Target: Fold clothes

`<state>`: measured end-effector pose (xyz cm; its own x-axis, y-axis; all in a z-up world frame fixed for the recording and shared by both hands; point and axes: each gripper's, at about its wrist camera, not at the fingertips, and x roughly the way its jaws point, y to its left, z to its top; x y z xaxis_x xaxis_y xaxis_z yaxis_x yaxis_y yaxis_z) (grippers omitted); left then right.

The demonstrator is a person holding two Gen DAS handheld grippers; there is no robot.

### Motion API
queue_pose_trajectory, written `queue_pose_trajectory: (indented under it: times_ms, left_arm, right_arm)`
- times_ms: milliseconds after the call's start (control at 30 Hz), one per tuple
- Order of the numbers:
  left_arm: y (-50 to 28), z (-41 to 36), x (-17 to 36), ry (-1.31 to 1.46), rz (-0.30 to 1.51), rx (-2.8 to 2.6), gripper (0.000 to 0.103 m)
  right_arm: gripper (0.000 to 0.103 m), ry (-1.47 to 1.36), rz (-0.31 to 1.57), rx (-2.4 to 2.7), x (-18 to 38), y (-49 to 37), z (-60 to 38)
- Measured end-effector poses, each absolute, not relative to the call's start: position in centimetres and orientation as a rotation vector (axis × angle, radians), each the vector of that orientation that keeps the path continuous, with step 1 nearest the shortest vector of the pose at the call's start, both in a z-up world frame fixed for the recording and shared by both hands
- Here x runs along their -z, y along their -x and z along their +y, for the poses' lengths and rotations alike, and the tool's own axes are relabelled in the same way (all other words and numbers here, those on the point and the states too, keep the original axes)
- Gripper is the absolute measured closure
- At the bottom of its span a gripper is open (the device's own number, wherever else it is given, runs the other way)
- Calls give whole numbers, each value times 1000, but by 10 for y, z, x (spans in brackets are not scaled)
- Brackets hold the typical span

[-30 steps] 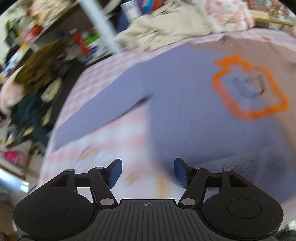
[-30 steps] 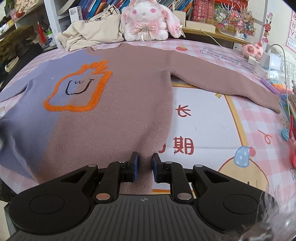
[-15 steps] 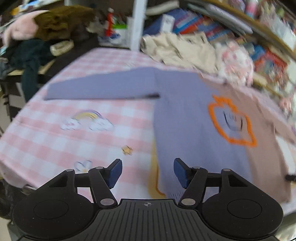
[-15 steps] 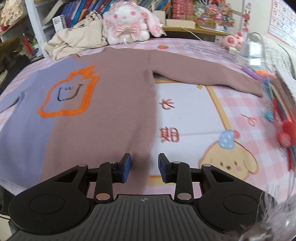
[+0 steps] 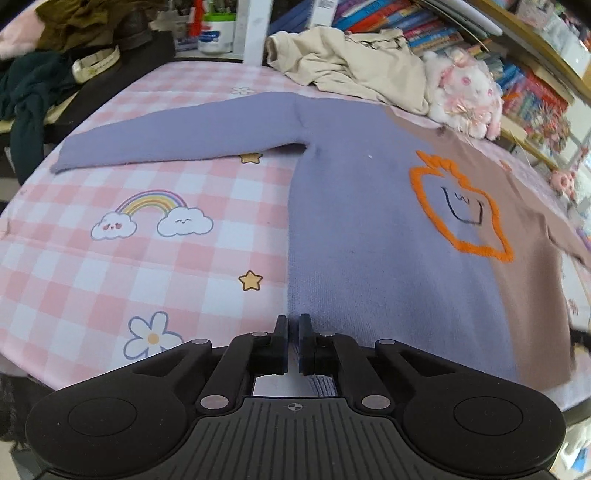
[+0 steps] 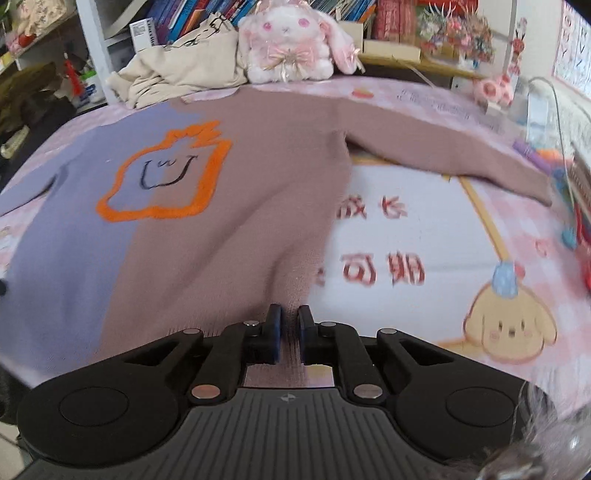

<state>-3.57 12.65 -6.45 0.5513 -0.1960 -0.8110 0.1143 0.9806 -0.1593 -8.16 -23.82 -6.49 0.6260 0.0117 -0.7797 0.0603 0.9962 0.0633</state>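
**Two-tone sweater, laid flat, held at both hem corners**

Obscured: the near hem of the sweater runs under both gripper bodies; its brown sleeve end and the right table edge are blurred in the right wrist view; items at the far right are indistinct.

Count: one sweater, half lilac, half brown, front up, both sleeves spread outward on the pink checked tablecloth, with one orange outline motif on the chest. Two grippers. The left gripper is clenched on the lilac hem corner; the right gripper is pinched nearly closed on the brown hem corner, fabric between its pads.

Surroundings: one beige garment heaped beyond the collar, one plush rabbit beside it, bookshelves behind, dark clothes piled off the table's left.
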Motion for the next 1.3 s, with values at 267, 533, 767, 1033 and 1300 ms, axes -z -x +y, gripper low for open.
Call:
queue_pose_trajectory:
  times_ms: [267,533,767,1033,1300]
  left_arm:
    - [36,127,65,90,969,208,100]
    - [36,134,61,76,940,278,82]
    - [25,129,67,99,964,240,99]
    - [18,135,69,102,969,229,99]
    - [22,137,69,100,958,263,97]
  right_arm:
    - [94,-98,941,66,63,92,-253]
    - [55,-187,894,82,51,108,-266]
    - [91,-169,938,93,61,90,-264]
    - [93,-116,906,69,64,83,-252]
    - [92,-119,920,87,63,95,-252]
